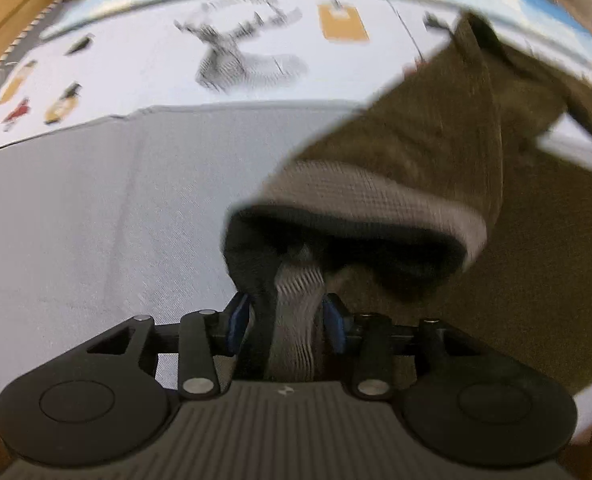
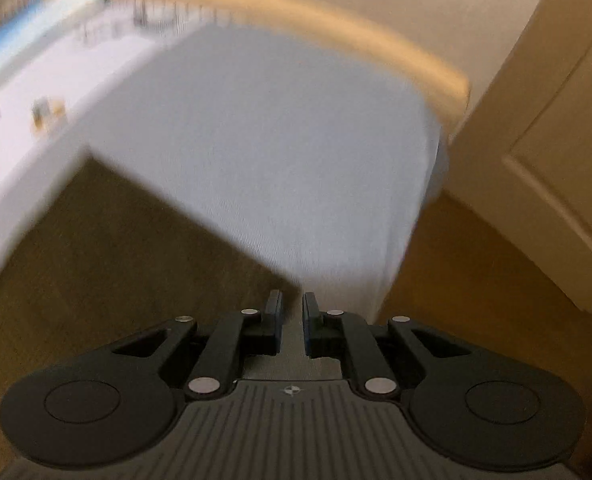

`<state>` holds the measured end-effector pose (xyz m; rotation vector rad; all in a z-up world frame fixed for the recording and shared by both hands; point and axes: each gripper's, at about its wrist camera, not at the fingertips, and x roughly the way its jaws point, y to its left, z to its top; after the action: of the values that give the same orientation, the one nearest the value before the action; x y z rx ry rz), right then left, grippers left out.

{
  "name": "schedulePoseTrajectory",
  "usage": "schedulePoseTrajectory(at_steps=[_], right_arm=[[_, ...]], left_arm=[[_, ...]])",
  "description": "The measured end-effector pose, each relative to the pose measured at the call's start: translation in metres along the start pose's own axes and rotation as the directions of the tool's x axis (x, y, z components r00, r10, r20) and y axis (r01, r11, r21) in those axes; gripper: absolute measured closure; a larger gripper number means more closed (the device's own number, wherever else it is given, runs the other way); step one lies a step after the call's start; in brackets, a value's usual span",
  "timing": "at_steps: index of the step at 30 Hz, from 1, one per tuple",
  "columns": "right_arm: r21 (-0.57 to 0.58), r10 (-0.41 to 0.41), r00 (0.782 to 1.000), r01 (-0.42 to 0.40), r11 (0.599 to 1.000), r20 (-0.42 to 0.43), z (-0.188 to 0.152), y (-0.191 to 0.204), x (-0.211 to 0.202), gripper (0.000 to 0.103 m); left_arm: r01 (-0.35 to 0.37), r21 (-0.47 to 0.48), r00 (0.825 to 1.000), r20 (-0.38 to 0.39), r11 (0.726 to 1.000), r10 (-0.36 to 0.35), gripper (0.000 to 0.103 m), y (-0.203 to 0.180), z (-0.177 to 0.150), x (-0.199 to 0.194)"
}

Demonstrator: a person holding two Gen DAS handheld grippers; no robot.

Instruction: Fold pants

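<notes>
With the left gripper [image 1: 286,322] we clamp the bunched waistband [image 1: 296,320] of the olive pants [image 1: 416,136], which hang lifted over the white sheet [image 1: 96,220] (printed bedding lies beyond). Our right gripper [image 2: 292,322] holds nothing, its fingers narrowly parted above the pants' edge [image 2: 116,240] and the sheet.

Soft, even indoor light; both fisheye views motion-blurred, edges curved, right view smeared most
</notes>
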<state>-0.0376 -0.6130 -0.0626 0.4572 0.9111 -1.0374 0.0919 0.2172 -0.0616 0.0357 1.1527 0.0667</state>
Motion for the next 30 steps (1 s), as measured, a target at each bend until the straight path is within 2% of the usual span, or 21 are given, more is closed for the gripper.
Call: schedulePoseTrajectory(at_steps=[3, 5, 8, 11, 13, 14, 15, 16, 17, 18, 19, 20, 21, 22, 23, 24, 25, 26, 27, 29, 30], right_arm=[[-0.044, 0.084, 0.985, -0.079, 0.996, 0.150, 0.002, 0.015, -0.032, 0.065], [-0.109, 0.187, 0.964, -0.168, 0.980, 0.191, 0.000, 0.033, -0.044, 0.064], [-0.211, 0.335, 0.922, -0.295, 0.932, 0.191, -0.005, 0.063, -0.055, 0.063], [-0.299, 0.456, 0.881, -0.403, 0.865, 0.130, -0.011, 0.097, -0.064, 0.063], [-0.342, 0.520, 0.850, -0.467, 0.815, 0.079, -0.017, 0.120, -0.068, 0.062], [-0.359, 0.537, 0.841, -0.484, 0.798, 0.061, -0.019, 0.133, -0.072, 0.062], [-0.378, 0.551, 0.833, -0.498, 0.781, 0.042, -0.023, 0.150, -0.077, 0.062], [-0.396, 0.565, 0.825, -0.512, 0.762, 0.020, -0.028, 0.164, -0.081, 0.062], [-0.414, 0.578, 0.816, -0.528, 0.742, -0.006, -0.032, 0.177, -0.081, 0.062], [-0.428, 0.588, 0.809, -0.541, 0.724, -0.028, -0.038, 0.195, -0.085, 0.062], [-0.439, 0.595, 0.803, -0.551, 0.710, -0.045, -0.042, 0.204, -0.086, 0.062], [-0.448, 0.601, 0.797, -0.561, 0.696, -0.065, -0.047, 0.215, -0.088, 0.062], [-0.455, 0.608, 0.789, -0.575, 0.680, -0.087, -0.056, 0.224, -0.094, 0.062], [-0.458, 0.615, 0.781, -0.588, 0.666, -0.108, -0.062, 0.231, -0.096, 0.062], [-0.456, 0.620, 0.774, -0.602, 0.656, -0.129, -0.065, 0.238, -0.095, 0.061], [-0.445, 0.622, 0.767, -0.617, 0.649, -0.156, -0.069, 0.244, -0.092, 0.061], [-0.427, 0.621, 0.762, -0.631, 0.648, -0.184, -0.070, 0.248, -0.087, 0.060], [-0.396, 0.619, 0.756, -0.647, 0.652, -0.216, -0.073, 0.253, -0.082, 0.058], [-0.351, 0.617, 0.748, -0.662, 0.663, -0.246, -0.073, 0.256, -0.074, 0.057], [-0.239, 0.618, 0.731, -0.680, 0.693, -0.288, -0.071, 0.259, -0.053, 0.057], [-0.178, 0.617, 0.727, -0.678, 0.713, -0.299, -0.069, 0.258, -0.043, 0.057]], left_arm=[[-0.057, -0.004, 0.993, 0.105, 0.998, 0.057, 0.045, 0.001, 0.004, -0.016], [-0.081, 0.030, 0.978, 0.197, 0.996, 0.074, 0.045, -0.007, 0.007, -0.028], [0.002, 0.152, 0.937, 0.346, 0.988, -0.055, 0.044, -0.032, 0.007, -0.050], [0.038, 0.351, 0.919, 0.356, 0.936, -0.171, 0.031, -0.071, -0.001, -0.053], [-0.021, 0.502, 0.948, 0.285, 0.865, -0.142, 0.031, -0.101, -0.011, -0.037], [-0.071, 0.553, 0.961, 0.262, 0.830, -0.093, 0.034, -0.111, -0.015, -0.027], [-0.151, 0.604, 0.964, 0.265, 0.782, -0.018, 0.048, -0.120, -0.019, -0.015], [-0.205, 0.630, 0.960, 0.278, 0.749, 0.029, 0.053, -0.124, -0.020, -0.007], [-0.208, 0.619, 0.961, 0.274, 0.757, 0.041, 0.075, -0.122, -0.015, -0.002], [-0.208, 0.560, 0.960, 0.274, 0.802, 0.058, 0.076, -0.114, -0.001, -0.001], [-0.272, 0.465, 0.937, 0.328, 0.842, 0.121, 0.080, -0.103, 0.014, -0.002], [-0.381, 0.318, 0.879, 0.416, 0.868, 0.234, 0.080, -0.088, 0.033, -0.008], [-0.466, 0.159, 0.812, 0.468, 0.870, 0.349, 0.081, -0.071, 0.049, -0.014], [-0.550, -0.009, 0.732, 0.477, 0.835, 0.487, 0.082, -0.053, 0.062, -0.017], [-0.603, -0.152, 0.670, 0.436, 0.783, 0.600, 0.079, -0.034, 0.073, -0.015], [-0.574, -0.210, 0.689, 0.400, 0.792, 0.605, 0.079, -0.023, 0.078, -0.013], [-0.496, -0.235, 0.748, 0.373, 0.836, 0.549, 0.078, -0.017, 0.080, -0.010], [-0.448, -0.238, 0.777, 0.372, 0.862, 0.507, 0.078, -0.018, 0.082, -0.010], [-0.430, -0.221, 0.777, 0.403, 0.876, 0.483, 0.077, -0.027, 0.083, -0.013], [-0.428, -0.134, 0.743, 0.511, 0.894, 0.432, 0.071, -0.053, 0.084, -0.019], [-0.400, -0.087, 0.742, 0.553, 0.912, 0.378, 0.067, -0.066, 0.083, -0.022]])
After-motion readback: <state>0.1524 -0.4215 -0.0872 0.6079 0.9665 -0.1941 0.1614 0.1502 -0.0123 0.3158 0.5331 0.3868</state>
